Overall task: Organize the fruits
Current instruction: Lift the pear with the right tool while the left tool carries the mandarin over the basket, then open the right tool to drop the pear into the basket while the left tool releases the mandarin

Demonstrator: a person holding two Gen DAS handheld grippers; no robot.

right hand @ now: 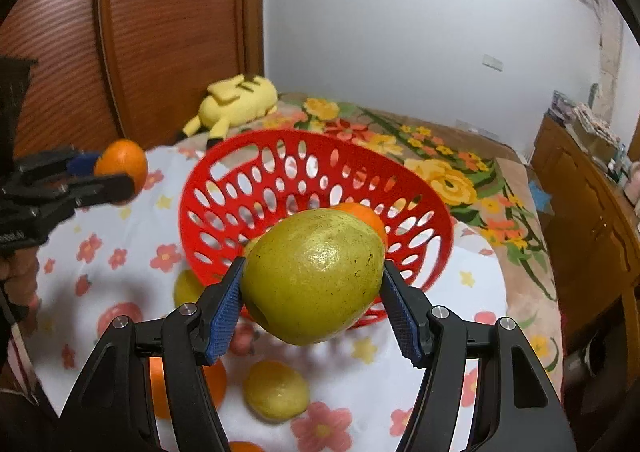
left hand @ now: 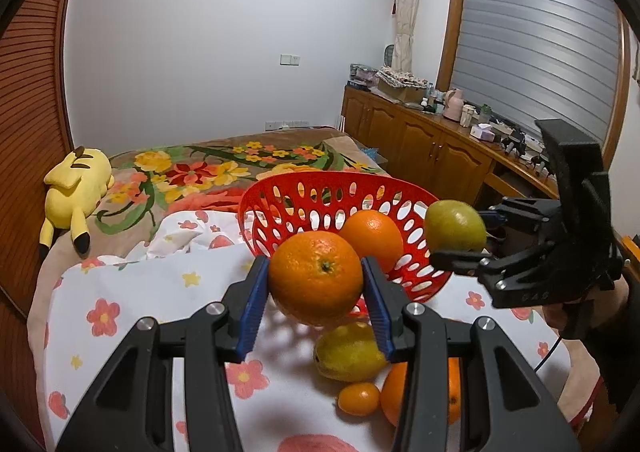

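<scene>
My left gripper [left hand: 316, 288] is clamped on an orange [left hand: 316, 278], its blue pads [left hand: 252, 308] pressing the fruit's widest part from either side, stem scar facing me, held above the sheet. My right gripper [right hand: 312, 292] is likewise closed on a yellow-green pear-like fruit [right hand: 314, 276], pinched across its broad middle, just in front of the red basket [right hand: 280, 156].

I judge the orange firm, fairly heavy and dimpled enough to stay put. The green fruit looks smoother and lopsided, so it could twist between the pads; a hold across its fattest part seems safest, without squeezing hard enough to bruise it.

Beyond the fingers, the perforated basket tilts toward me with one orange inside [left hand: 372, 238]. Loose on the flowered sheet [left hand: 120, 292] below lie a lemon [left hand: 348, 352], a small kumquat-like fruit [left hand: 359, 398] and another orange [left hand: 394, 396], close together. Farther back, a yellow plush toy [left hand: 76, 188] rests on the bed.
</scene>
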